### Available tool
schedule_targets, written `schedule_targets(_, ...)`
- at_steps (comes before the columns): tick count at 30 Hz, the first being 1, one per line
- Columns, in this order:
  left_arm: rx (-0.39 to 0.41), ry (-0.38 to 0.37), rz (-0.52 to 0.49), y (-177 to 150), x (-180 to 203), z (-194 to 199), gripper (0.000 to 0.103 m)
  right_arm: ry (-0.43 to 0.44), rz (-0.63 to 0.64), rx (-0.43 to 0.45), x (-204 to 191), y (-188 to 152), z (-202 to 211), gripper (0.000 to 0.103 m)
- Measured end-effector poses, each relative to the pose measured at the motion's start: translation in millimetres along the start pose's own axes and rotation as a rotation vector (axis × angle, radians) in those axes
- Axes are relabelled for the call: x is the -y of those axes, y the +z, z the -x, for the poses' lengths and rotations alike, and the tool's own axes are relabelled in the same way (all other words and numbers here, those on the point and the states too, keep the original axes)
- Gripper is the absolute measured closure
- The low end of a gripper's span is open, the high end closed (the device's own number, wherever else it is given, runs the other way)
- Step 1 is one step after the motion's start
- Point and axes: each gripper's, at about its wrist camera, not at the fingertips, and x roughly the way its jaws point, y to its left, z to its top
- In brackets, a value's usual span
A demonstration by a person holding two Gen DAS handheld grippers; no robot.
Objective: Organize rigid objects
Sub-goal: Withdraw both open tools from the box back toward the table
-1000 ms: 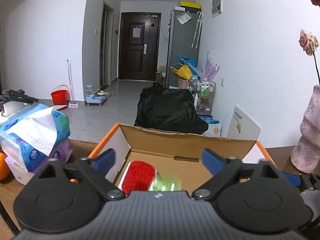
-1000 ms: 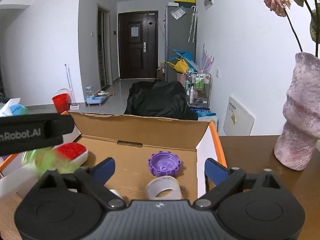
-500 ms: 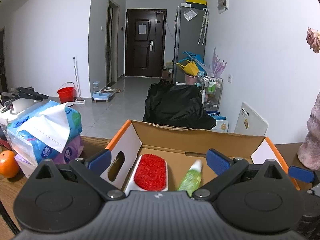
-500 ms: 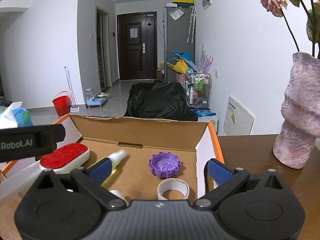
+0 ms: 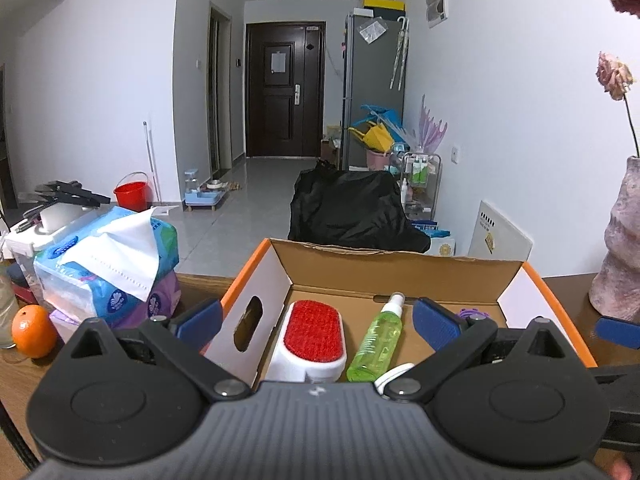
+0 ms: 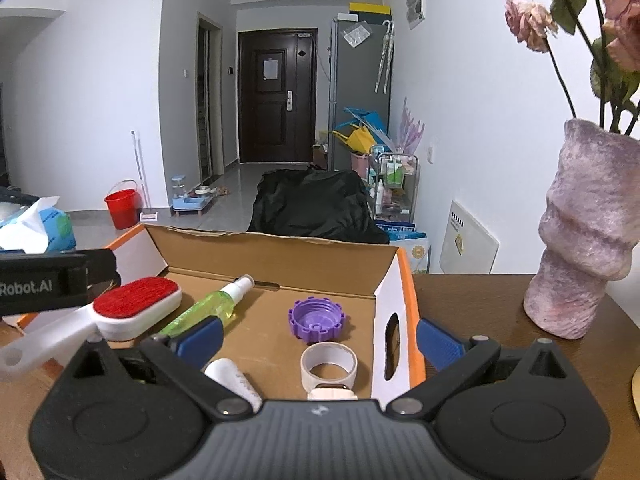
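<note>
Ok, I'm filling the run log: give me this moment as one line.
left hand-held gripper: open, empty | right hand-held gripper: open, empty | spray bottle: lying in box beside brush

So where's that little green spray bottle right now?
The green spray bottle lies flat on the floor of the cardboard box, between the red-topped brush on its left and the purple cap on its right.

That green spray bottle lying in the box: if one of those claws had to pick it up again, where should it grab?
Probably around the middle of the green spray bottle, from above, with the fingers across its width. It lies flat on the box floor, its white nozzle toward the back wall. The round body is slim, and there is free space on both sides, the red brush being nearest.
</note>
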Motion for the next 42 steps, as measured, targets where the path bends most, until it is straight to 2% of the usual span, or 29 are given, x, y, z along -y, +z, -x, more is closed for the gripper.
schedule_targets(17,0.067,-0.022,-0.03,-21.8,-16.1,62.5,0.0,0.033,0.059,0.064,-5.5,-23.3,69.0,0.0)
schedule_targets(30,0.031,0.003,-0.036,-55.6,-41.3,109.5,0.0,0.055,0.089,0.072,-13.9,-60.4,119.7,0.0)
schedule_targets(42,-0.014,0.022,-0.014,-83.1,-63.8,146.8,0.0,0.036,0.043,0.02,-13.1,-91.9,150.1,0.001)
